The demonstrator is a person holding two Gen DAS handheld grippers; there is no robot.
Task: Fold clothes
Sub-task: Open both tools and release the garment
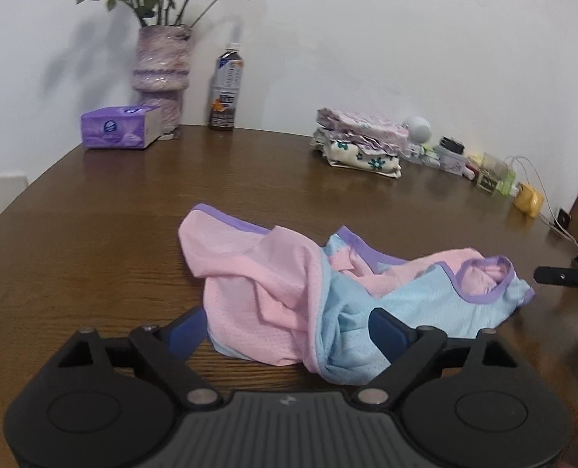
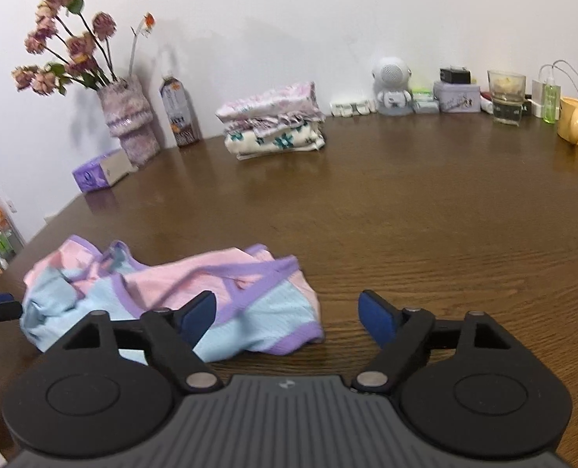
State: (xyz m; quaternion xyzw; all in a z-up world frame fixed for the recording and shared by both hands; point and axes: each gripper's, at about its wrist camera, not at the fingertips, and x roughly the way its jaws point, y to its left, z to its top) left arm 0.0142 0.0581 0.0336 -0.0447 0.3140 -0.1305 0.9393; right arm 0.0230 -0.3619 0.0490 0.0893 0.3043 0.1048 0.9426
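Lying crumpled on the brown wooden table [image 2: 425, 202], near its front edge: one mesh garment [image 1: 328, 292], pink and pale blue with purple binding, bunched, overlapped on itself, no fold made in it.

Left gripper [image 1: 289, 331]: jaws spread wide, nothing held; the near hem of the garment lies between its blue pads, the right pad over the blue cloth, though contact cannot be confirmed from this angle.

Right gripper [image 2: 289, 318]: jaws equally wide apart, holding nothing; its left pad sits over the garment's right-hand end, its right pad above bare wood.

Folded stack [image 2: 275, 123]: floral and patterned cloths, squared and piled near the back wall, well apart from the loose garment. Judged as finished work.

Along the wall, leftward: drink bottle [image 1: 226, 89], knitted-look vase [image 1: 164, 74] with dried roses, purple tissue box [image 1: 121, 126]. Rightward: small white figure speaker [image 2: 392, 82], tin [image 2: 456, 95], glass [image 2: 506, 95], yellow mug [image 2: 577, 124].

Status: part done; this piece remains to be spread flat, then folded and stacked.
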